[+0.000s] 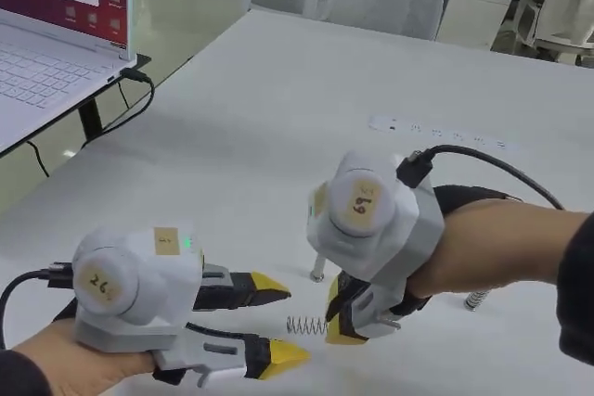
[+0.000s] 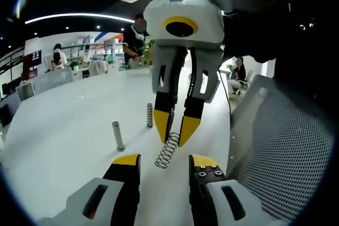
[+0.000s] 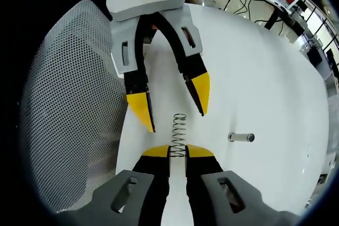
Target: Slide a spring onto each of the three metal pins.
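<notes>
My right gripper is shut on one end of a thin steel spring. The spring sticks out toward my left gripper, which stands open facing it, with the spring's free end just short of its yellow tips. A bare metal pin stands upright on the white table just beyond the grippers. Another spring stands upright further right, beside the person's forearm; I cannot tell whether a pin is inside it.
The white table stretches far ahead. A white power strip lies on it at the back right. A laptop sits on a separate desk to the left. Chairs and desks stand beyond the table's far edge.
</notes>
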Tool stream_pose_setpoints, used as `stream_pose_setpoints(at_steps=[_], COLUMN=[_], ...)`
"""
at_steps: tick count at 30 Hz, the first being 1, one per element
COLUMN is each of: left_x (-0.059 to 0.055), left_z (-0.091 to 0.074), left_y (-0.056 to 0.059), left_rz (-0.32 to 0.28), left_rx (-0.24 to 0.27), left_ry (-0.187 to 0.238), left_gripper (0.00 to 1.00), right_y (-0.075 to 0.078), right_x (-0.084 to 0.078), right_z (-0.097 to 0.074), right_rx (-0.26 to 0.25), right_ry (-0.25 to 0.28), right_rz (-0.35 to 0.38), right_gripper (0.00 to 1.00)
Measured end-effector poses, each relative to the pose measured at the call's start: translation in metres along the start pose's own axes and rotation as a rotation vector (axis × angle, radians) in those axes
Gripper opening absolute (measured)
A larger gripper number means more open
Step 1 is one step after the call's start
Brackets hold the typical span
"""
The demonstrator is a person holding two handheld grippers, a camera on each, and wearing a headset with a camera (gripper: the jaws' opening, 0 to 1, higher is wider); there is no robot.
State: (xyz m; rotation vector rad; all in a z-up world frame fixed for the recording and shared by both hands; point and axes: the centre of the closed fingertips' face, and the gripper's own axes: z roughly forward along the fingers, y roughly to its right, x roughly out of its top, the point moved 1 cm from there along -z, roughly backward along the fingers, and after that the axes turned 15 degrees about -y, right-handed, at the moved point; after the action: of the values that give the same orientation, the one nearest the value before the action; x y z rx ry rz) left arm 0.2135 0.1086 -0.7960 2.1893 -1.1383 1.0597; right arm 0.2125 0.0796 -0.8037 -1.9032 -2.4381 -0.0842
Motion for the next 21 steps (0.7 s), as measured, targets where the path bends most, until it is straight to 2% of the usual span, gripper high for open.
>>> stream_pose_setpoints(at_steps=[7, 21], left_x=[0.002, 0.003], left_z=[0.0, 0.002], left_y=[0.003, 0.01], left_rz=[0.013, 0.03], left_rx=[-0.013, -0.051], left_ry=[0.005, -0.006], left_gripper=[0.18, 0.06], right_y=[-0.005, -0.008], right_x=[0.001, -0.001], right_z=[-0.004, -0.007], right_rx=[-0.001, -0.004], right_ry=[0.007, 0.013], right_rz=[-0.039, -0.068], right_gripper=[0.08, 0.08])
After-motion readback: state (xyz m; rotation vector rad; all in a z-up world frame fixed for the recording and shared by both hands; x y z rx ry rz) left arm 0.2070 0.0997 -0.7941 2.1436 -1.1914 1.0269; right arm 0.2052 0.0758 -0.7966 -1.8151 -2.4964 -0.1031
